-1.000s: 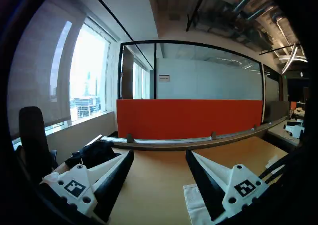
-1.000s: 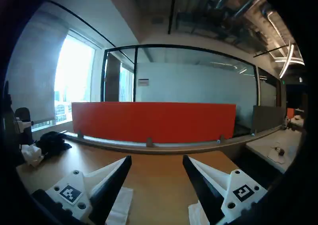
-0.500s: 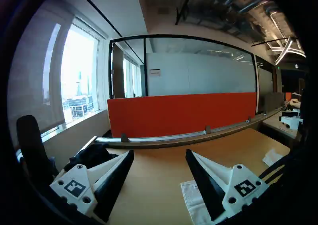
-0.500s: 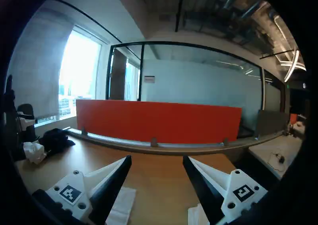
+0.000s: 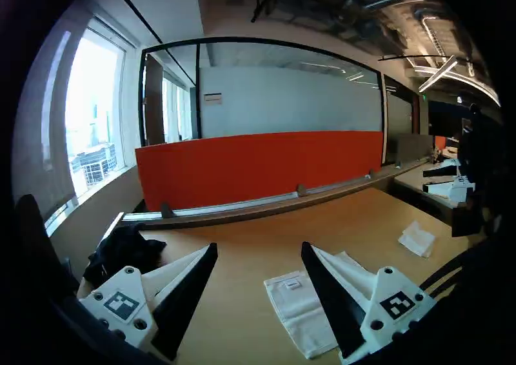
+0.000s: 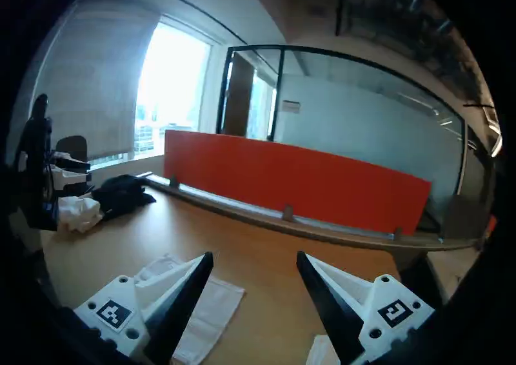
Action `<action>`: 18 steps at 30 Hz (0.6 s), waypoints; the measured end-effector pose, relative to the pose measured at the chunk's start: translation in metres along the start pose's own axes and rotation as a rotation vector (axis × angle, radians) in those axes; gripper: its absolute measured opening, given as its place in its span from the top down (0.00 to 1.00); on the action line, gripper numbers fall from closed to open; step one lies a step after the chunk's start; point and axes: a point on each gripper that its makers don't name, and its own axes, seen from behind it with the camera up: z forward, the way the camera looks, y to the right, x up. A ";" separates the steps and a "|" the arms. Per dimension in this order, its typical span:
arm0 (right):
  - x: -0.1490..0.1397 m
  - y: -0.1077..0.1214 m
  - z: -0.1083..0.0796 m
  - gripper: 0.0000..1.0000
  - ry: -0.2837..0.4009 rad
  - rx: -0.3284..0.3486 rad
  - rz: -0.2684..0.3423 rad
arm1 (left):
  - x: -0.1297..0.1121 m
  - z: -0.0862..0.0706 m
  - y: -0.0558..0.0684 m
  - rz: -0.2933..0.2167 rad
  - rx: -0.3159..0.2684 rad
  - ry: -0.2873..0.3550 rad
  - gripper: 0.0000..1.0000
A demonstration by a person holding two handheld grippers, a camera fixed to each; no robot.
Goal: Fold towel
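Observation:
A white towel (image 5: 298, 298) lies flat on the wooden desk (image 5: 258, 236), a small tag on its top side. In the left gripper view it sits just under and left of the right-hand finger of my left gripper (image 5: 258, 245), which is open and holds nothing. In the right gripper view the same kind of white towel (image 6: 213, 300) lies spread beneath the left-hand finger of my right gripper (image 6: 254, 254), also open and holding nothing. Both grippers hover above the desk, apart from the cloth.
A small folded white cloth (image 5: 416, 238) lies at the right of the desk. A black garment (image 5: 122, 250) and a crumpled white cloth (image 6: 77, 211) sit at the window end. An orange divider (image 5: 258, 165) bounds the far edge. White cloth (image 6: 322, 352) shows at the bottom.
Both views have swung and tipped down toward the desk. The white towel, earlier a sliver at the bottom edge, now lies much more in sight under both grippers. Both stay open.

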 end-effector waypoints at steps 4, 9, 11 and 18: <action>-0.011 -0.013 0.000 0.00 -0.054 0.063 -0.026 | -0.005 0.001 0.013 -0.028 -0.064 -0.027 0.04; -0.018 -0.030 -0.002 0.00 -0.103 0.141 -0.042 | -0.010 0.000 0.027 -0.041 -0.140 -0.058 0.04; -0.021 -0.035 -0.003 0.00 -0.119 0.167 -0.044 | -0.014 0.000 0.032 -0.037 -0.163 -0.077 0.04; -0.033 -0.040 -0.004 0.00 -0.171 0.205 -0.079 | -0.029 -0.001 0.044 -0.014 -0.241 -0.139 0.04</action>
